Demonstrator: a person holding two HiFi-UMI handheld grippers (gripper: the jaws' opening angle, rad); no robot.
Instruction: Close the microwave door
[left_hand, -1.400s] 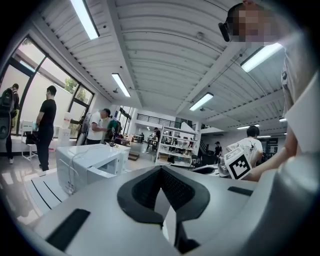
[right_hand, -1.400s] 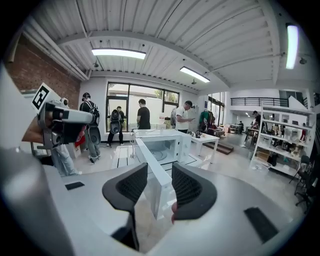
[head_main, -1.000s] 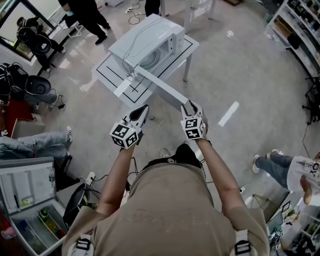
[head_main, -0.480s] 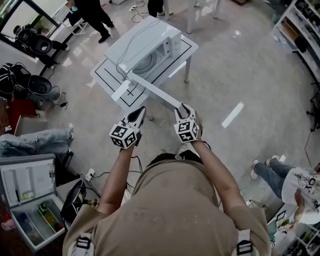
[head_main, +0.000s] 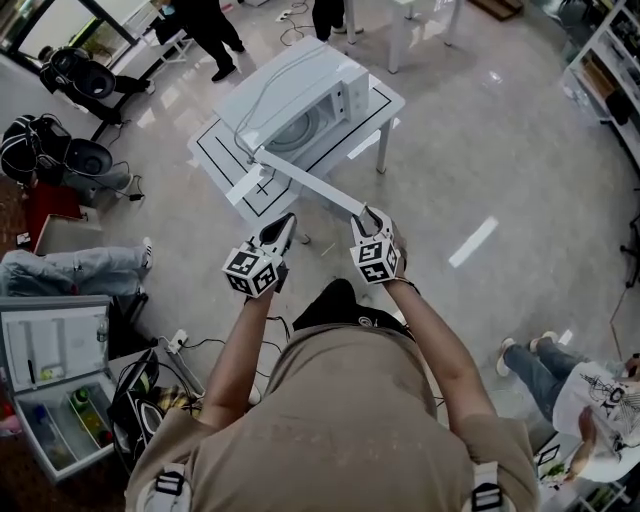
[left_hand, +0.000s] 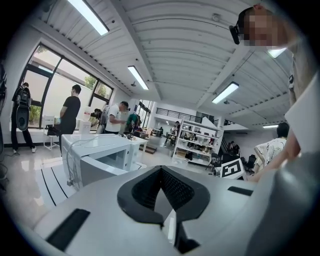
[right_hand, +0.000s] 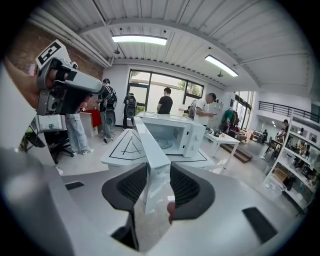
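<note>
A white microwave (head_main: 300, 92) stands on a white table (head_main: 225, 150) marked with black lines. Its door (head_main: 310, 185) is swung wide open toward me. My right gripper (head_main: 372, 213) is shut on the door's free edge, and in the right gripper view that edge (right_hand: 150, 150) runs between the dark pads (right_hand: 184, 186), with the microwave cavity (right_hand: 167, 136) behind it. To the left of the door, my left gripper (head_main: 284, 222) hangs in the air, shut and holding nothing. The left gripper view shows its closed jaws (left_hand: 161, 174) and the microwave (left_hand: 100, 152) beyond them.
Several people stand beyond the table (head_main: 215, 30). Black chairs (head_main: 70, 150) and an open case (head_main: 55, 375) are on the floor at the left. Shelving (head_main: 610, 70) lines the right wall, and a seated person's legs (head_main: 530, 365) are at the lower right.
Both grippers have drifted slightly left relative to the microwave. The right one has kept the door edge, and the door has swung a little toward the microwave.
</note>
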